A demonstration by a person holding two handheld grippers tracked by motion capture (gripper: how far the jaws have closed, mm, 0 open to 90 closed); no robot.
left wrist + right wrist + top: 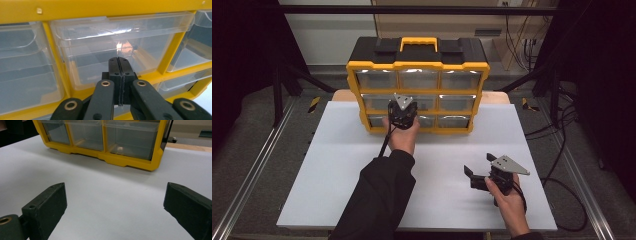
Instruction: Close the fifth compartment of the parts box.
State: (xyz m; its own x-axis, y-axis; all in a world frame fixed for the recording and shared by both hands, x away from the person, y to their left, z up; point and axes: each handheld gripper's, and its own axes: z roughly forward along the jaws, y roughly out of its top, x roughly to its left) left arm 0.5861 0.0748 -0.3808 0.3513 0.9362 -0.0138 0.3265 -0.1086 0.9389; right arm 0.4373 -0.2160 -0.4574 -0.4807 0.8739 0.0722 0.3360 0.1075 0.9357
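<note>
- The left claw (402,111) is up against the front of a yellow and black drawer cabinet (417,65), at the middle column, about level with the seam between its middle and bottom rows.
- In the left gripper view the left claw (119,65) has its jaws pressed flat together with nothing visible between them; only a thin dark seam runs down where the pads meet.
- Straight ahead of those closed tips sits a clear plastic drawer (117,47), its front just beyond or touching the tips; I cannot tell which.
- More clear drawers flank it on either side of the claw, parted by yellow frame bars.
- The person's left hand (402,135) grips the tool from behind, with a dark sleeve (379,195) trailing back toward the near edge of the white surface (337,165).
- The right claw (477,172) is held low over the surface, well apart from the cabinet, which stands far ahead of it.
- In the right gripper view the right claw (115,206) is spread wide, bare white surface between its two black jaws and nothing held.
- Ahead of the right claw, the cabinet's bottom row of drawers (130,138) shows, and one holds a small pale item too small to identify.
- The person's right hand (511,202) holds that tool near the surface's near right corner.
</note>
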